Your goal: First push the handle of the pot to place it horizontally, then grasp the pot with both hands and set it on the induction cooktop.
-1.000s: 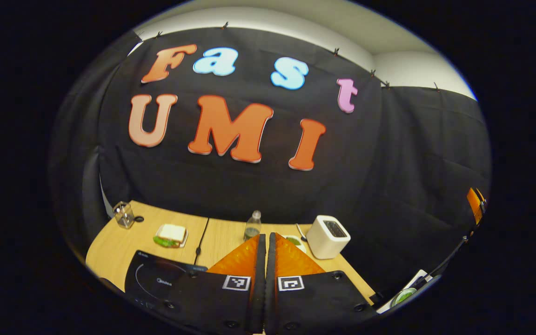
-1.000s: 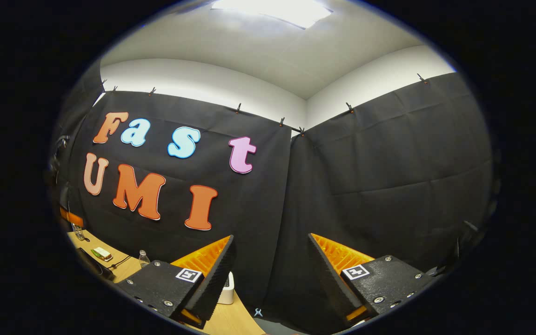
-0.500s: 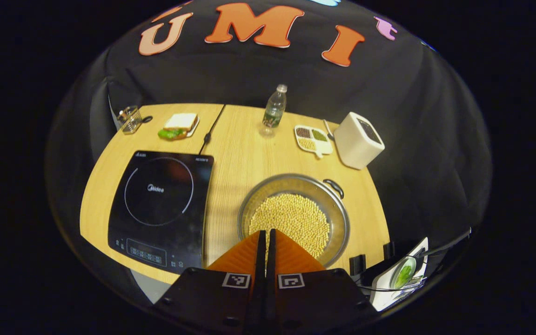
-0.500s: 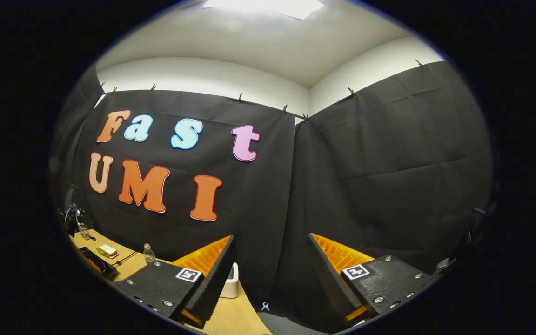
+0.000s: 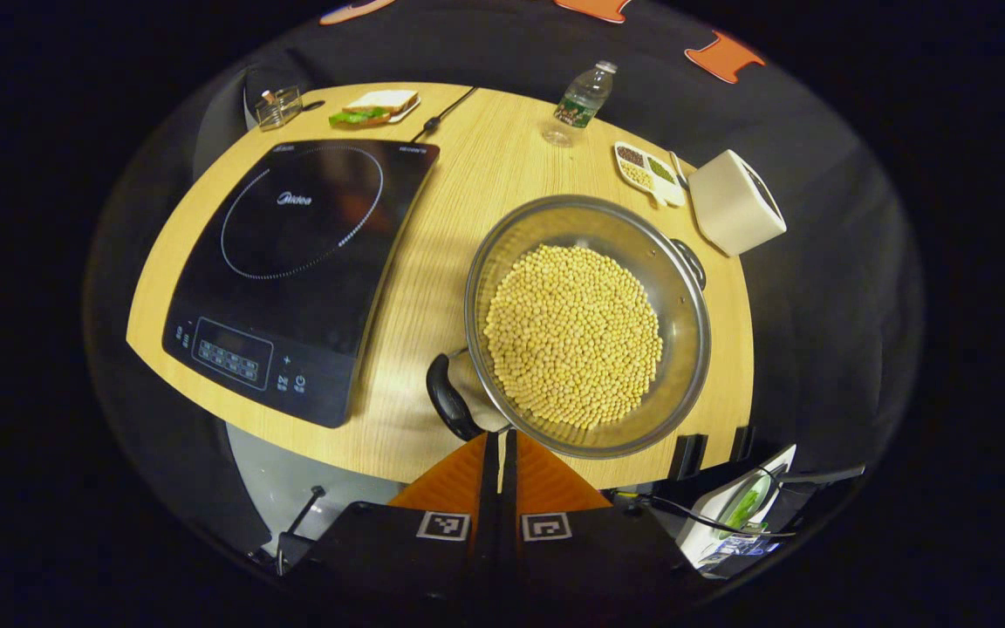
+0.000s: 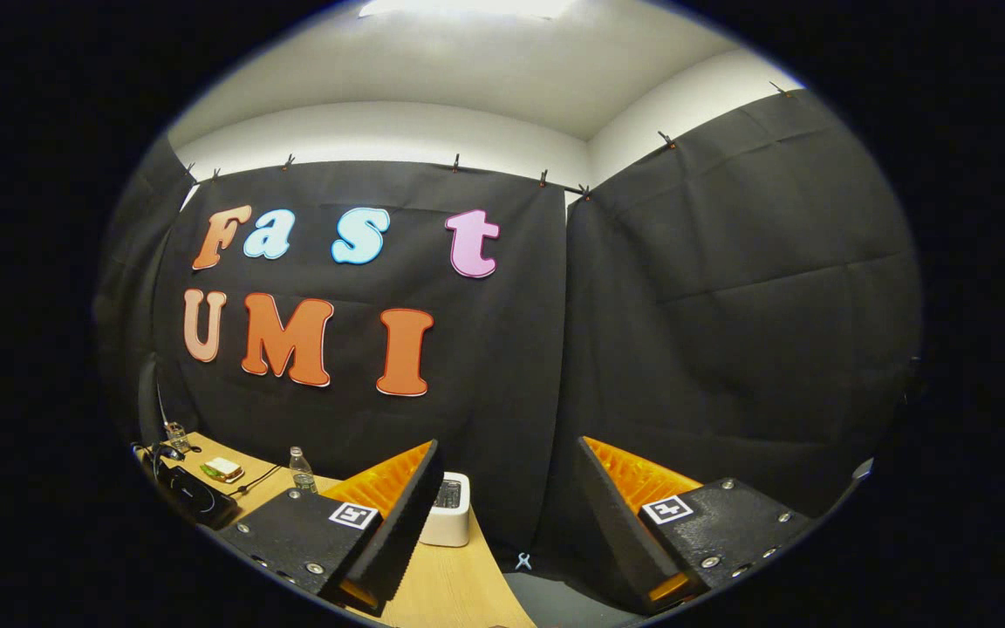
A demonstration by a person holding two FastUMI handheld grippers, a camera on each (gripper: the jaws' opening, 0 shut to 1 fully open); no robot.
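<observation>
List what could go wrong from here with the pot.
The pot is loaded with loose beans and sits close to the table edge; a hard shove on its near handle by the shut left gripper could slide it off or spill. The right gripper, open, points at the wall.

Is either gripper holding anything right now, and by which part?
Nothing is held. The left gripper is shut on air near the pot; the right gripper is open, empty.
</observation>
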